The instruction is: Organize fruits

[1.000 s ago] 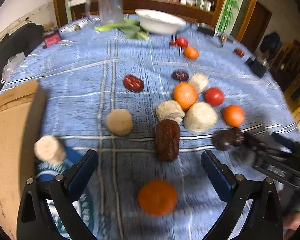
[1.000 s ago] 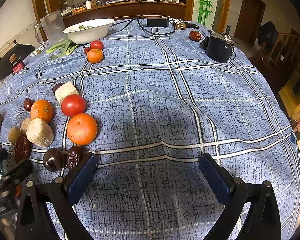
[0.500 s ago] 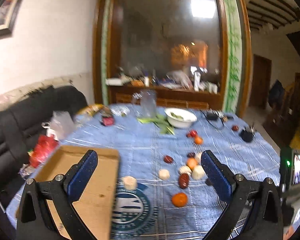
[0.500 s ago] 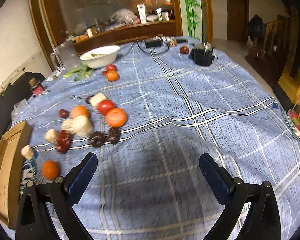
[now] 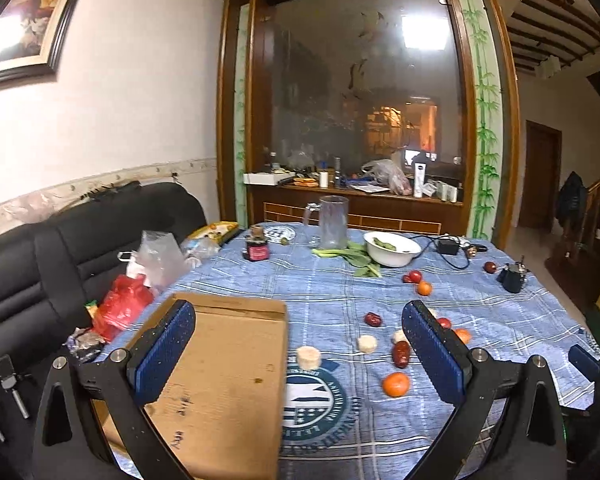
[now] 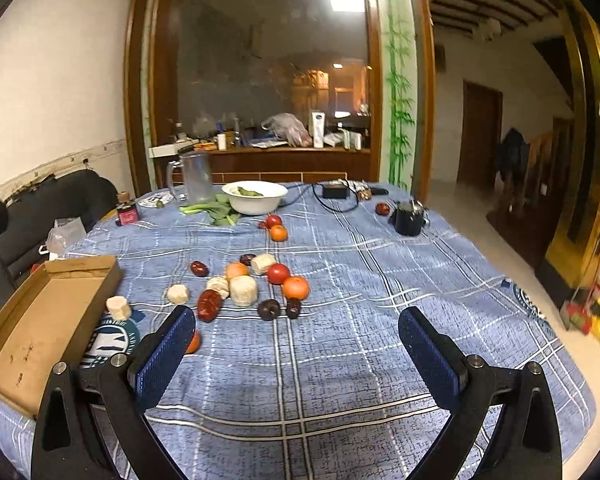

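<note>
- Left wrist view: I have pulled the left gripper (image 5: 298, 360) up and back. A second ago it hung low over the fruit with an orange just under its jaws; now it looks out over the whole table (image 5: 332, 296) and the room behind. Its jaws stand wide apart and hold nothing.
- The box (image 5: 228, 380) fills the lower left of this view, right below the left finger, and I see nothing in it. A pale cut piece (image 5: 308, 357) lies just beside the box's near edge; the orange (image 5: 396, 384) and a date (image 5: 401, 353) lie further right, apart from each other.
- Right wrist view: the right gripper (image 6: 296, 350) has risen too. A second ago it was low, close by the cluster's edge; now the fruit sits well ahead. Its jaws are also wide apart and empty.
- The main cluster (image 6: 252, 284) of oranges, tomato, dates and pale pieces lies mid-table, right of the box. Two more fruits (image 6: 276, 227) rest near the bowl (image 6: 256, 197), and one red fruit (image 6: 383, 209) lies beside a dark cup (image 6: 408, 220).
- My reading: no fruit has been lifted, so the sorting looks barely begun. The pull-back only gives me an overview; I would judge the pale piece by the box the easiest first pick.
</note>
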{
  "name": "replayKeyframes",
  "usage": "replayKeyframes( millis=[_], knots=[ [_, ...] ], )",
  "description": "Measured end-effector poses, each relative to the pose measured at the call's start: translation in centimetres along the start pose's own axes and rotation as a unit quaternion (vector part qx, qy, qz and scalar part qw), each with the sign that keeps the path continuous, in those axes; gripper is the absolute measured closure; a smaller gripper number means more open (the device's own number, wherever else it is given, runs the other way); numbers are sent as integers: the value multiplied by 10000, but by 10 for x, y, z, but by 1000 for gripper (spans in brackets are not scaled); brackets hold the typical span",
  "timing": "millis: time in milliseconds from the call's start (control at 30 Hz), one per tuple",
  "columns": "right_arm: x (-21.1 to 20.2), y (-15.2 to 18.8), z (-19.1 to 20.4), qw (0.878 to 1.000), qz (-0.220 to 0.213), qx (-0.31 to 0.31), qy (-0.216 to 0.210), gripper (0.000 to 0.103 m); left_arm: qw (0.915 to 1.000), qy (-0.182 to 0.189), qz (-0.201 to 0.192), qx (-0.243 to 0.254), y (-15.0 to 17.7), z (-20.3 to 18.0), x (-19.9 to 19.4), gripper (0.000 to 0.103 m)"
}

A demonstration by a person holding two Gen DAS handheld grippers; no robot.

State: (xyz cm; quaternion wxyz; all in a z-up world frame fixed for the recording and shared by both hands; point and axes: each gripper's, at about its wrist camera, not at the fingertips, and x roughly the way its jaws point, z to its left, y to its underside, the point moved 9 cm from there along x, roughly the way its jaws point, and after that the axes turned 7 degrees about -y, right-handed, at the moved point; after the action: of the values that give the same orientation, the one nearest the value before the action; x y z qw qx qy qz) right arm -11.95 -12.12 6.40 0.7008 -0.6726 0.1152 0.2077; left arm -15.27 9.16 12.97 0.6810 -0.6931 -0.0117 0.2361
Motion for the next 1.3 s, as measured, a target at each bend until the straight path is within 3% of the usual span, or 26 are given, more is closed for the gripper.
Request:
replayKeyframes(
  millis=[533, 1300],
  knots=[
    [13, 24, 11, 9981, 535, 169, -268, 0, 9955, 390, 836, 202, 35, -13, 23, 0],
    [45, 38, -6, 9941, 961, 355, -352, 0, 9887, 560, 1337, 382, 58, -28, 56, 0]
  ],
)
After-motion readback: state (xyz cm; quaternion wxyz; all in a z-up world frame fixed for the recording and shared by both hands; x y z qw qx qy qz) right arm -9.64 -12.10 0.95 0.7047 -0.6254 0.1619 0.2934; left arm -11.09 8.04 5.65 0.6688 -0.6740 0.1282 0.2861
